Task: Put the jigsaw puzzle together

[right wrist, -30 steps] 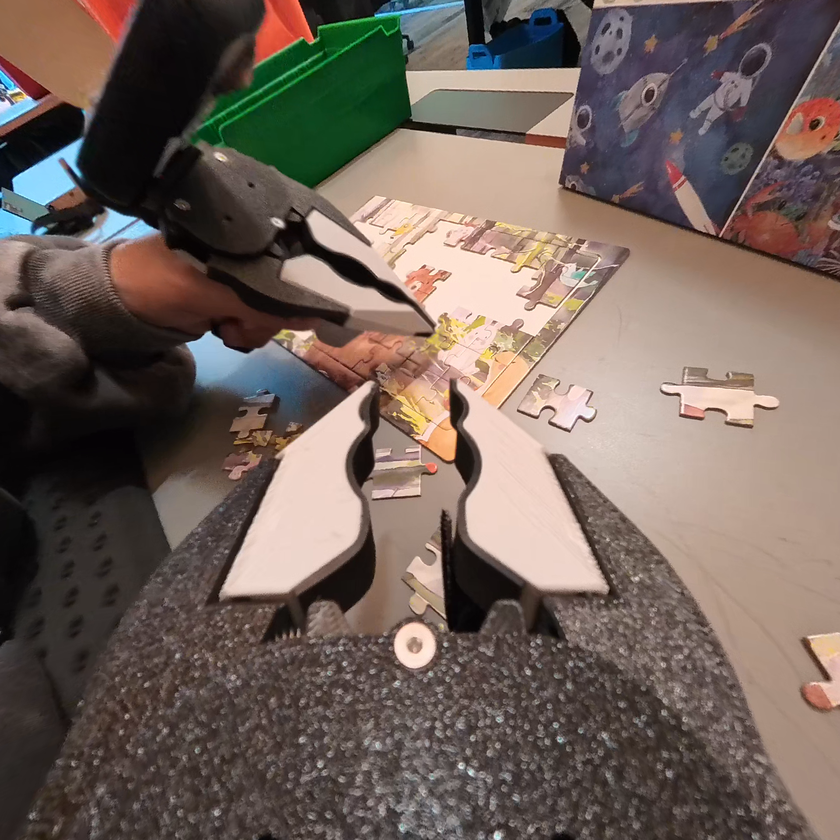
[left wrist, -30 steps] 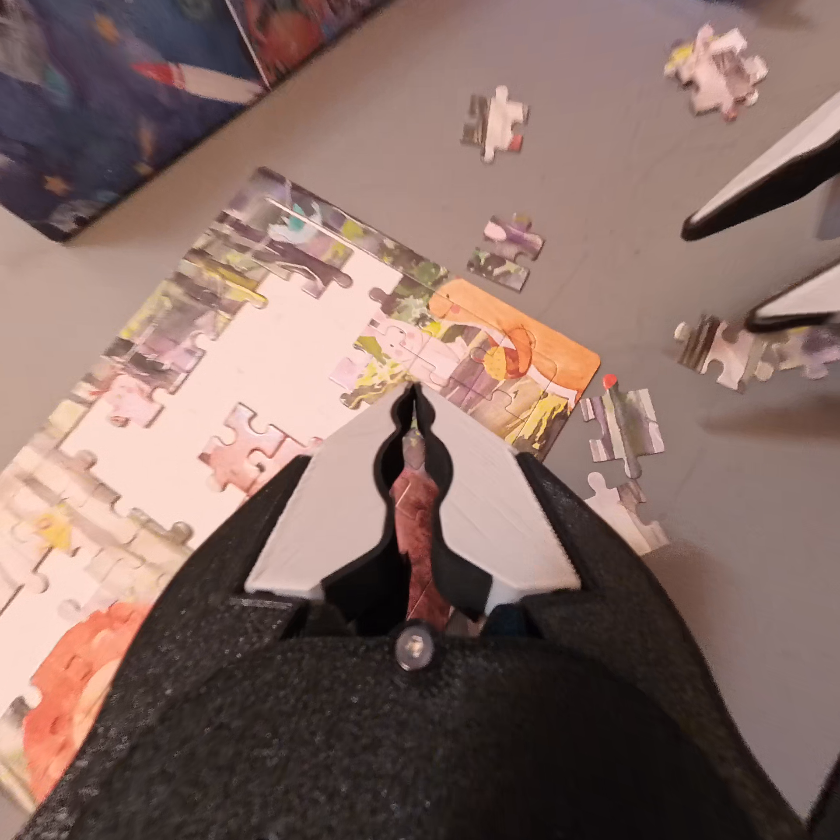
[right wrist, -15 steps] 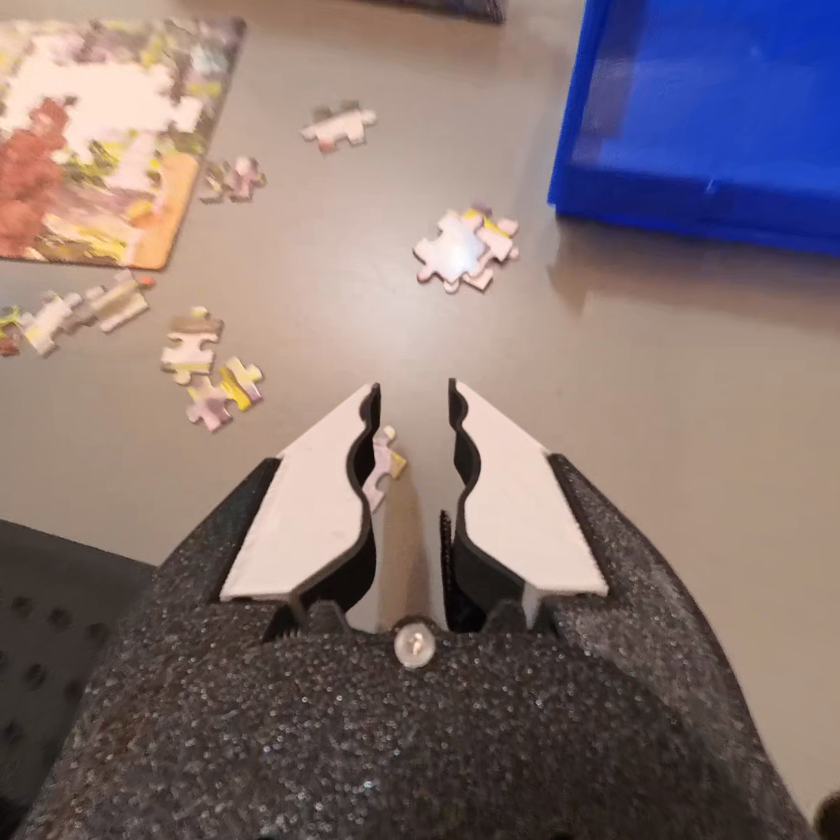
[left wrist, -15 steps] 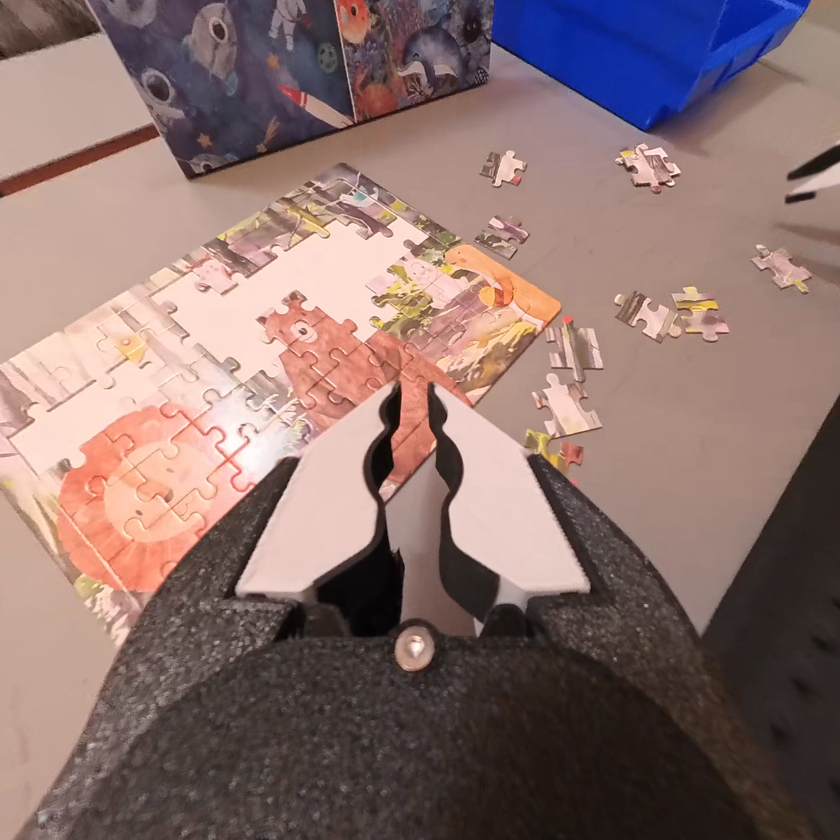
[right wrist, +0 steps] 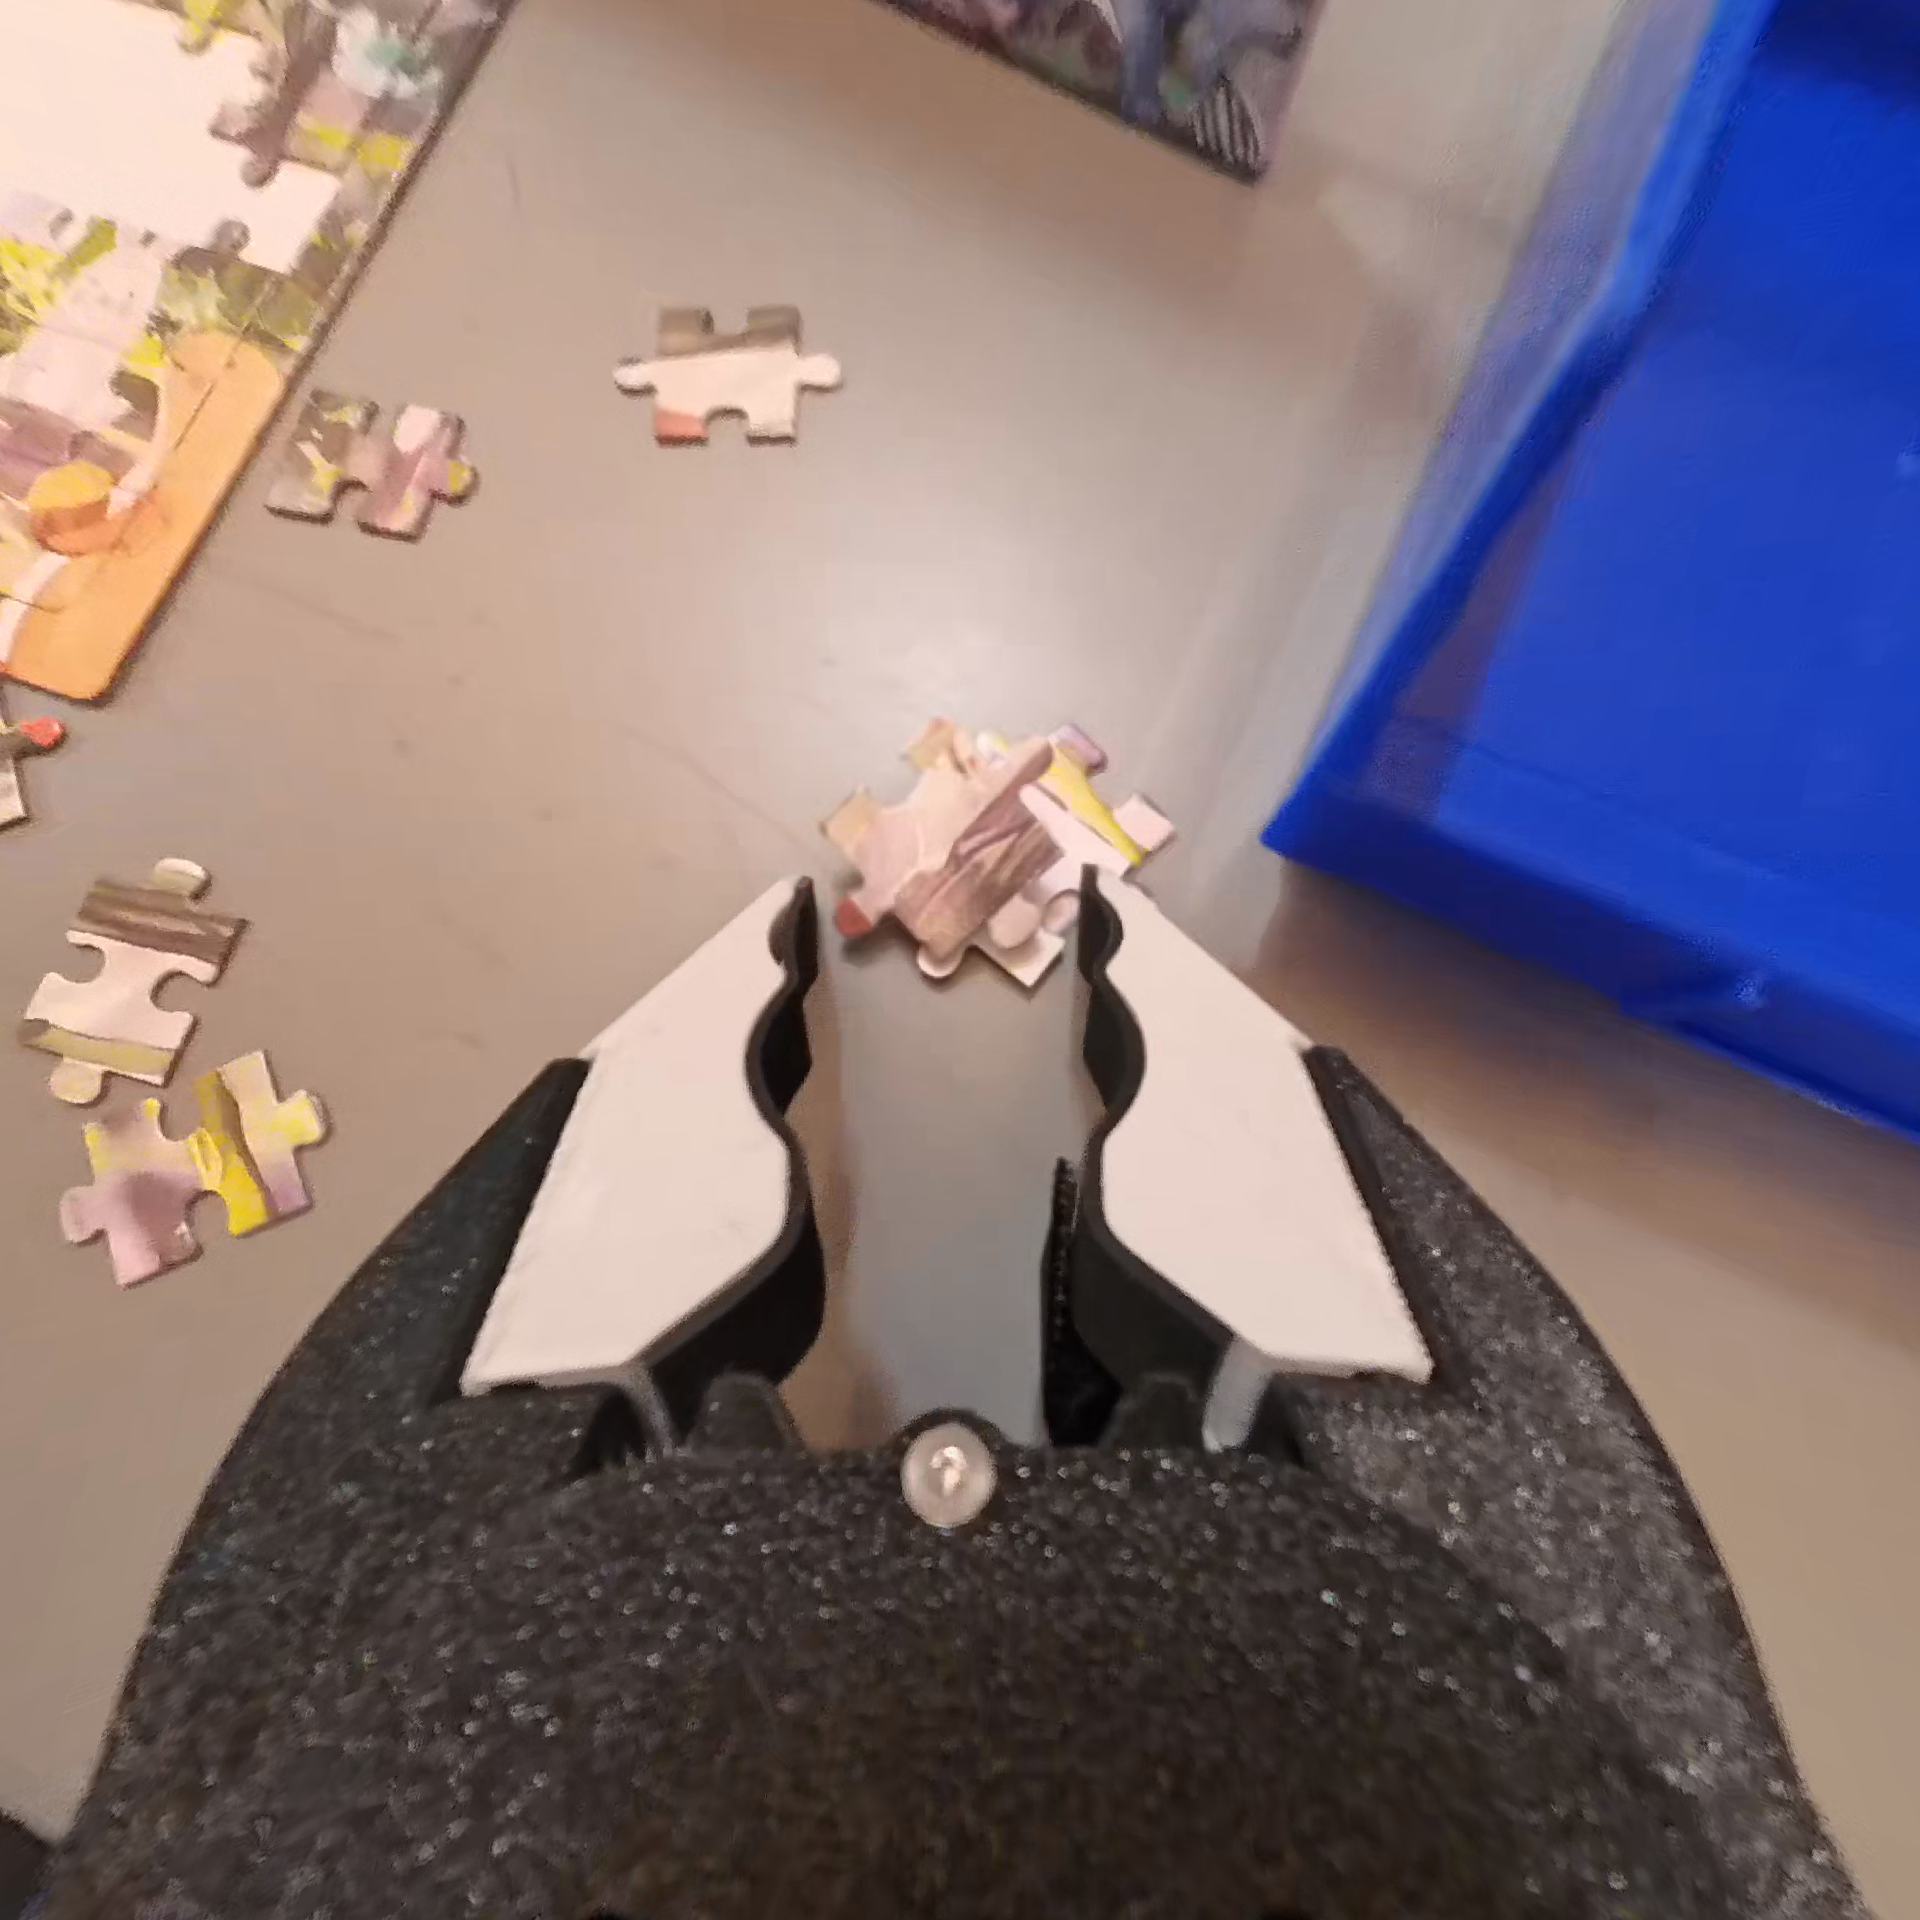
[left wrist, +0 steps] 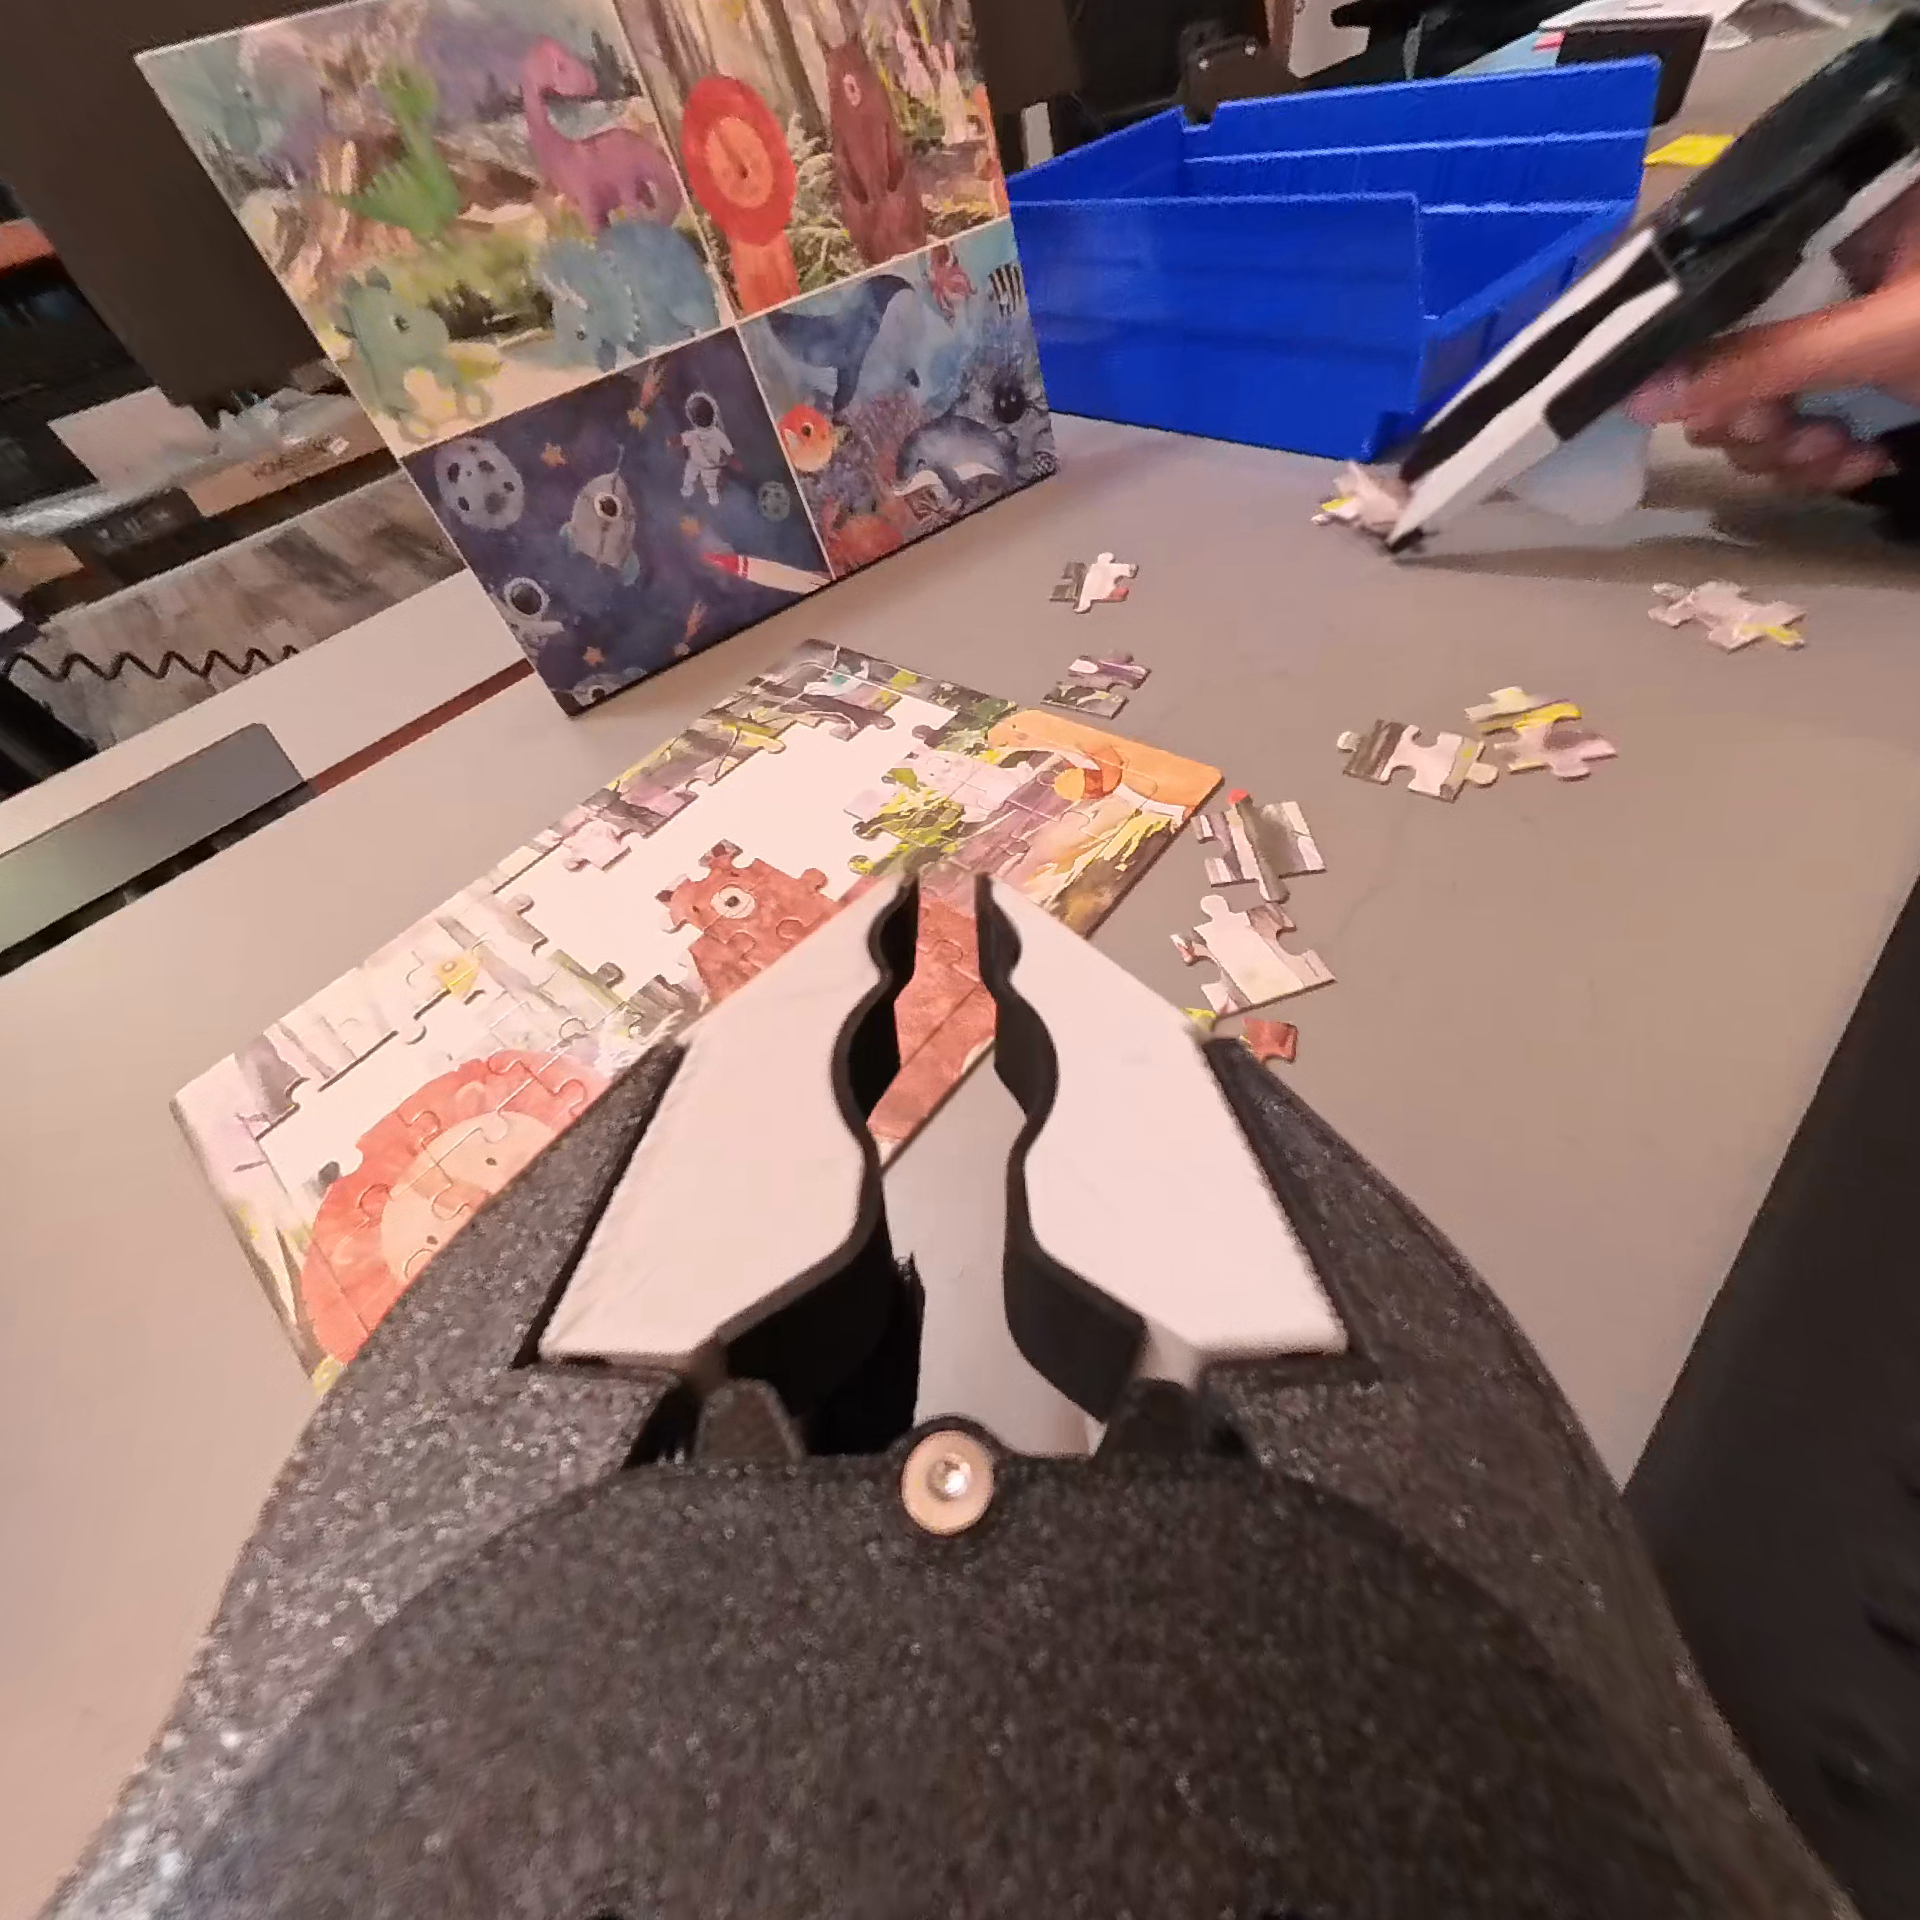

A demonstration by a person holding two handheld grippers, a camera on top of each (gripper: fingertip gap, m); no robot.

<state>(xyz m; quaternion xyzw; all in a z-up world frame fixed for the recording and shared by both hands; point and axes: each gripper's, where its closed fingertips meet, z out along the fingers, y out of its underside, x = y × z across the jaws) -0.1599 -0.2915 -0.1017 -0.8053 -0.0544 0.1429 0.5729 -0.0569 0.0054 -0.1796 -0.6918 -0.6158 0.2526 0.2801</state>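
Observation:
The partly built jigsaw puzzle (left wrist: 790,821) lies flat on the grey table, with a brown bear, an orange lion and a bare white middle. My left gripper (left wrist: 948,888) hovers above its near edge, jaws a narrow slit apart with nothing between them. My right gripper (right wrist: 943,894) is open wide, its fingertips (right wrist: 800,904) on either side of the near edge of a small heap of loose pieces (right wrist: 987,831); the pads do not press on it. The left wrist view shows it (left wrist: 1403,525) tilted down at that heap (left wrist: 1356,499).
A blue bin (right wrist: 1683,520) stands right of the heap, also in the left wrist view (left wrist: 1299,270). A picture box (left wrist: 623,312) stands behind the puzzle. Loose pieces (right wrist: 727,374) (right wrist: 125,987) (left wrist: 1252,956) lie scattered right of the puzzle. A hand (left wrist: 1766,416) holds the right gripper. The tips of one gripper are about 35 cm away from the tips of the other. The partly built jigsaw puzzle (left wrist: 790,821) is closer to my left gripper, around 15 cm from its tips; the right tips are 25 cm off.
My left gripper has lifted back from the puzzle and its shut jaws have parted a little. My right gripper has swung right to the heap by the blue bin and opened wider.

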